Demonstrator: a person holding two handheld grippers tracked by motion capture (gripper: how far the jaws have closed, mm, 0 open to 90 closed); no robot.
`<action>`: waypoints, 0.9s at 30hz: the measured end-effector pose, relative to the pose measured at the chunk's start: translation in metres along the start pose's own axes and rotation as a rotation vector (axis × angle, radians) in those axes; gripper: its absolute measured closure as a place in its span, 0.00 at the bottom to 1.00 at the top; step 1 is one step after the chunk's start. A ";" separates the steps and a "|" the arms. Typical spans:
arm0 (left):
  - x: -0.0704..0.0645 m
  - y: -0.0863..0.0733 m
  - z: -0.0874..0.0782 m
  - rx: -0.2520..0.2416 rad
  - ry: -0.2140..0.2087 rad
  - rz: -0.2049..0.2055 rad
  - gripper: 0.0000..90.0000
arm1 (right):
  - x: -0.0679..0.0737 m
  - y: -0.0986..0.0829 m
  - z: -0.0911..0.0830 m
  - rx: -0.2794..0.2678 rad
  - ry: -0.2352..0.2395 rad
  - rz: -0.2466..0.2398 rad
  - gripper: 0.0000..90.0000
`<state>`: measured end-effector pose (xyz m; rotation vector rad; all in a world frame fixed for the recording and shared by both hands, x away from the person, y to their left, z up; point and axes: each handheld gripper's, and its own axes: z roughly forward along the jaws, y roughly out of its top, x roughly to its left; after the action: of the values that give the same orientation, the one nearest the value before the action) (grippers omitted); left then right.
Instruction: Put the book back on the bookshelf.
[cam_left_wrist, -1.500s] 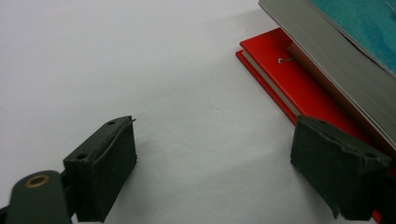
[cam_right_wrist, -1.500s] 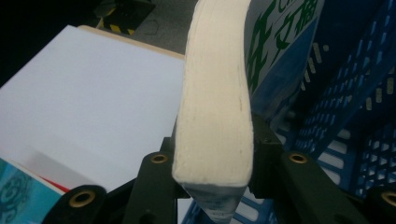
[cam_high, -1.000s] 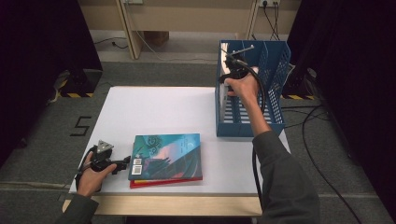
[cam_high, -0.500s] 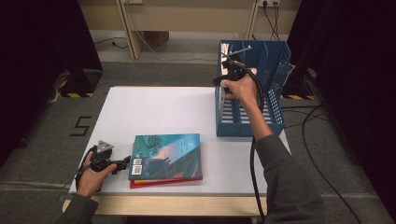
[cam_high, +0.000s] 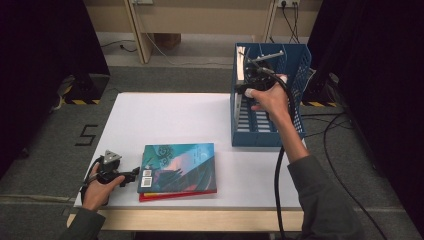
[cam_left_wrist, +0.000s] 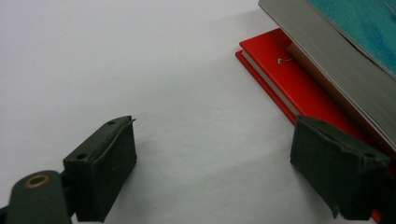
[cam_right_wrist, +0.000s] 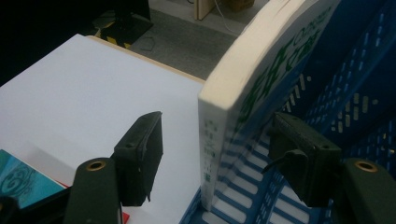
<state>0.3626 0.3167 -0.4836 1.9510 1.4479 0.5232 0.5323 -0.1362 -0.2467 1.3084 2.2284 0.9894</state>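
Right gripper (cam_right_wrist: 217, 154) is held wide at the blue basket (cam_high: 300, 65), a white book (cam_right_wrist: 252, 88) standing between its jaws, unclamped. Left gripper (cam_left_wrist: 212, 172), also wide, is rested beside the stacked books (cam_high: 177, 170). Filing is judged underway; gripping the top book is called for next.

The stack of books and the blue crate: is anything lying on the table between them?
No. In the high view, bare white table separates the stack of books from the blue crate.
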 end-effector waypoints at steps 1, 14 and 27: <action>0.000 0.000 0.000 0.000 0.000 0.001 0.15 | 0.001 -0.003 -0.003 -0.003 0.002 -0.010 0.39; 0.000 0.000 0.000 0.000 0.001 0.000 0.15 | 0.016 -0.061 -0.013 -0.020 0.126 -0.047 0.34; 0.000 0.000 0.000 0.000 0.002 0.001 0.15 | 0.028 -0.108 0.000 -0.024 0.190 -0.042 0.33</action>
<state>0.3625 0.3165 -0.4837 1.9517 1.4482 0.5258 0.4526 -0.1466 -0.3244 1.1970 2.3647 1.1646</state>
